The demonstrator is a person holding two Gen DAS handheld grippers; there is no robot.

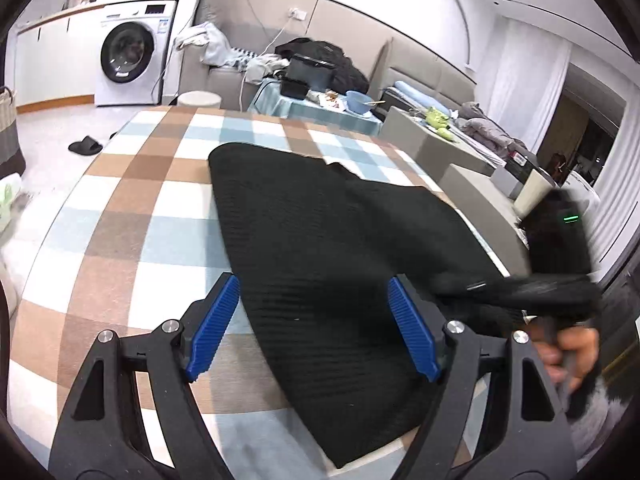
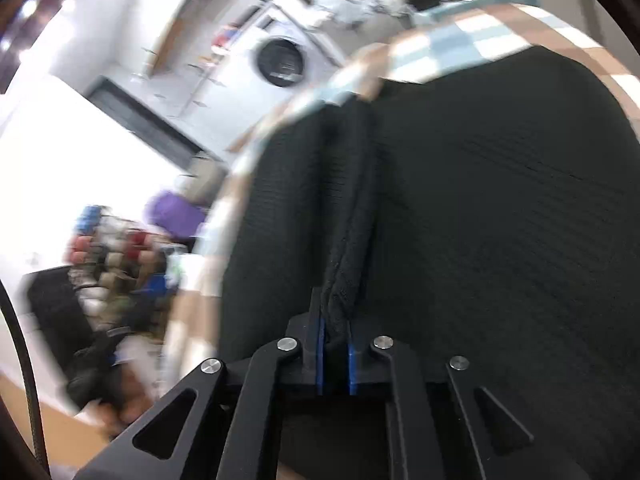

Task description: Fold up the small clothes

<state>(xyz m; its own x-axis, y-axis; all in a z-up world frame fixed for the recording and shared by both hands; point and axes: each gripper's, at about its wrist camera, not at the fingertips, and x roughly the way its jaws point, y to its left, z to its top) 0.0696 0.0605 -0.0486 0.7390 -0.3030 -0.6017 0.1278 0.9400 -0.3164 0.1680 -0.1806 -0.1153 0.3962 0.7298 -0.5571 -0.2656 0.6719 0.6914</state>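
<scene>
Right wrist view: room to the left motion-blurred, shelf items unidentifiable; black garment cut off by the right and lower edges; left wrist view: right claw and the hand gripping it smeared, pads not discernible; garment's near corner hidden behind the left claw linkage.

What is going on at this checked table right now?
A person is folding a black knit garment on the checked tablecloth with hand-held tongs. The right tongs are shut on a bunched edge of the garment. The left tongs are open above its near part, gripping nothing.
</scene>
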